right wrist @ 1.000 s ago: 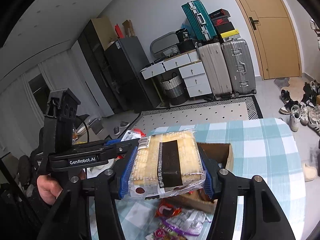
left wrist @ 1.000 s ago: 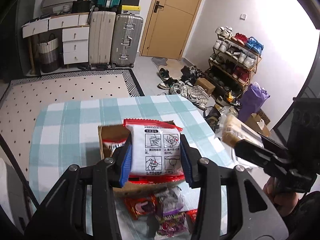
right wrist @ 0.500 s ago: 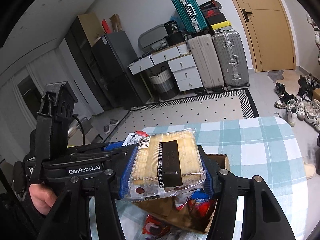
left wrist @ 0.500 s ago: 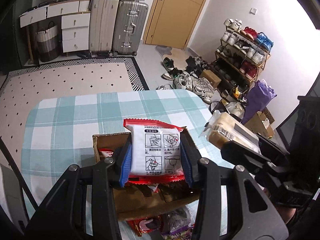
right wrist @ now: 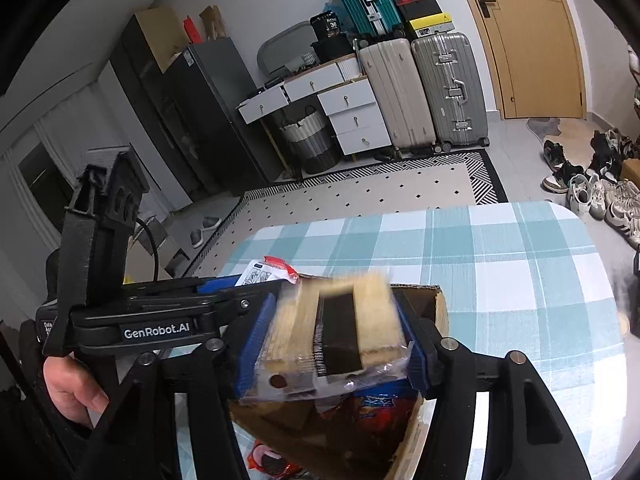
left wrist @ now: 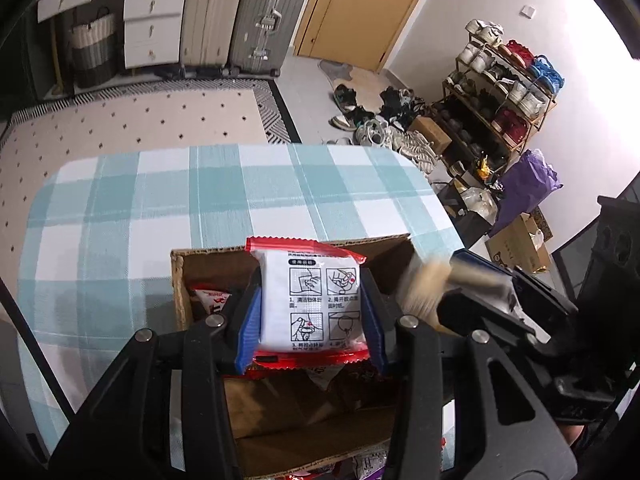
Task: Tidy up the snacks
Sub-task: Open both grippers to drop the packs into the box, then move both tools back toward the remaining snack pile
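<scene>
Snacks sit in and around the open cardboard box (left wrist: 280, 432) on the checked tablecloth (left wrist: 160, 208); two more hang above it in your tools. Your left gripper (left wrist: 310, 308) tilts steeply down over the box, its blue pads (left wrist: 249, 324) pressed on the flanks of a white packet with red crimped ends (left wrist: 312, 304), printed with four line-drawn instruction panels. Your right gripper (right wrist: 332, 344) slopes down more gently from the right side of the box. Its jaws are opening, and the clear-wrapped pale wafer pack (right wrist: 332, 332), crossed by a dark label band, is still between them, blurred by motion; whether the pads still touch it cannot be told. In the right wrist view your left hand (right wrist: 70, 392) wraps the handle of the black tool body marked GenRobot.AI.

Inside the box lie a red-and-white pouch (left wrist: 212, 300) against the left wall and a blue-and-orange bag (right wrist: 376, 400) beneath the wafer pack. More glossy wrappers (right wrist: 264, 460) lie on the cloth just outside the near wall. The box walls are raw brown corrugated board with ragged top edges.

Beyond the table: a dotted rug (left wrist: 140, 120), two ribbed hard suitcases (left wrist: 240, 16), white drawers (left wrist: 152, 28), a wooden door (left wrist: 360, 4) and a shoe rack (left wrist: 500, 92) with loose shoes on the floor before it.
</scene>
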The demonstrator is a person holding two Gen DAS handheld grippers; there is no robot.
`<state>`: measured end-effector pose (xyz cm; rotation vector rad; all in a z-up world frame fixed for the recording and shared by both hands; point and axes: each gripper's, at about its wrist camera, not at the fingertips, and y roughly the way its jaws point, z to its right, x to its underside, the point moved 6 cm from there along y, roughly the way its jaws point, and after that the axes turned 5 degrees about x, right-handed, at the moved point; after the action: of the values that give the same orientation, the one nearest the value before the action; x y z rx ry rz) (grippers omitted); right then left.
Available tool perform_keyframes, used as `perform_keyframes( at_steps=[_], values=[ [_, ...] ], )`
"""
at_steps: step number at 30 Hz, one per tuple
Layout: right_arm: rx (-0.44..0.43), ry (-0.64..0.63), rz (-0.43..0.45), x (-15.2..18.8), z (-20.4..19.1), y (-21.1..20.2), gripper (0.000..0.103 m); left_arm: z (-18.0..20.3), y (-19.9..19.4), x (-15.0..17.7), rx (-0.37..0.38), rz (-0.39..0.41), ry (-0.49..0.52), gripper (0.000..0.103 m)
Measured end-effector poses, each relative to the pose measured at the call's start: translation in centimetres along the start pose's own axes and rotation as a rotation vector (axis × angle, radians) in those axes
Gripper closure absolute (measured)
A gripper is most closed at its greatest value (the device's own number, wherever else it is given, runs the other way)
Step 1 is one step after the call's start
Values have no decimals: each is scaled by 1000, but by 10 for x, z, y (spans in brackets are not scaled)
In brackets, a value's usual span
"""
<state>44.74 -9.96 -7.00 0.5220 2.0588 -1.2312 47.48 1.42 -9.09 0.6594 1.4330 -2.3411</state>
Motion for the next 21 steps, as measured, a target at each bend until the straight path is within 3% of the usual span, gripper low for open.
perform_keyframes(
  at_steps=[2,4,6,21],
  values=[
    [-14,3,-4,1,2,2,40,-6,6,1,-29,-15,-4,57],
    [-6,-3,5,1,4,1,35,-14,8,2,-59,-23,-23,33],
    [6,-15,18,0,7,-3,34,-18,2,4,-85,-1,-25,22],
    [13,-38,82,0,-4,-52,33,2,-50,26,-137,58,10,22]
  ],
)
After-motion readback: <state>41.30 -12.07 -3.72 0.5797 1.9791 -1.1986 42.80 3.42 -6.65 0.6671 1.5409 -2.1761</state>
